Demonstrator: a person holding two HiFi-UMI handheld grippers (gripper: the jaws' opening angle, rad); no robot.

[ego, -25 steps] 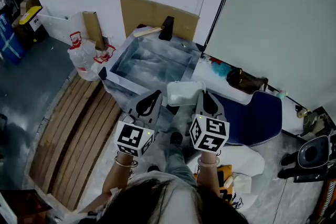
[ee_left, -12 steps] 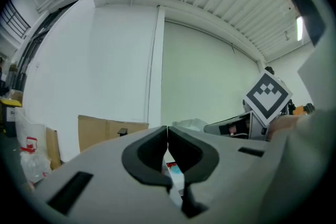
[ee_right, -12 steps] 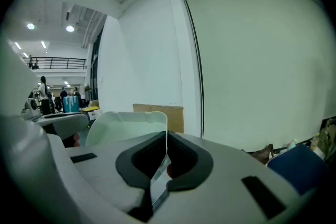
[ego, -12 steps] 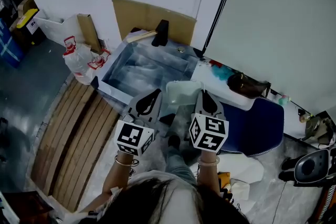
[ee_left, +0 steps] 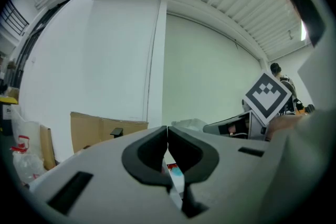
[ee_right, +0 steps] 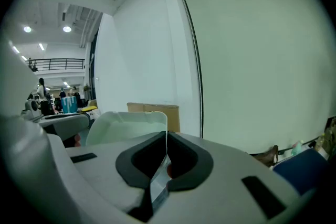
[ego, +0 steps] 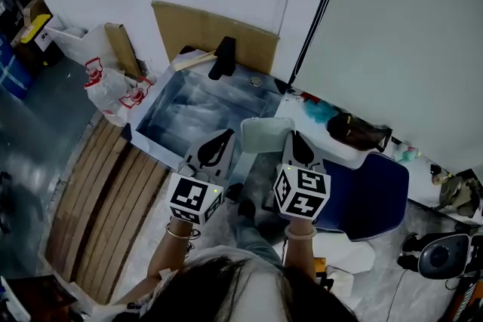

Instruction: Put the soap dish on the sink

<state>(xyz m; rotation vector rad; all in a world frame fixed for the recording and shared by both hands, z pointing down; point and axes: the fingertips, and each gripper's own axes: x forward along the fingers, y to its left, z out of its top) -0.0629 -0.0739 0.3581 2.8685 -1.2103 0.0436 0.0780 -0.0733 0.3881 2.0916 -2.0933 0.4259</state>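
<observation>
The white soap dish point(ego: 266, 135) hangs in the air over the near right corner of the steel sink point(ego: 189, 108), beside the white counter. My right gripper point(ego: 291, 135) is shut on the dish's right rim; in the right gripper view the thin wall of the dish point(ee_right: 126, 126) runs between the jaws of that gripper point(ee_right: 167, 136). To the dish's left, my left gripper point(ego: 224, 135) is shut with nothing in it. Its closed jaws fill the left gripper view, where this gripper point(ee_left: 167, 131) points at the wall.
A black tap point(ego: 223, 56) and a cardboard sheet point(ego: 204, 30) stand behind the sink. The white counter point(ego: 313, 133) to its right carries a teal thing point(ego: 321, 111) and a brown bag point(ego: 358, 133). A blue chair point(ego: 373, 188), plastic bags point(ego: 113, 90) and wooden slats point(ego: 98, 200) surround it.
The sink and counter have slid down and left in the head view, closer under the grippers. The dish stays in my right gripper; both grippers keep their places in the frame.
</observation>
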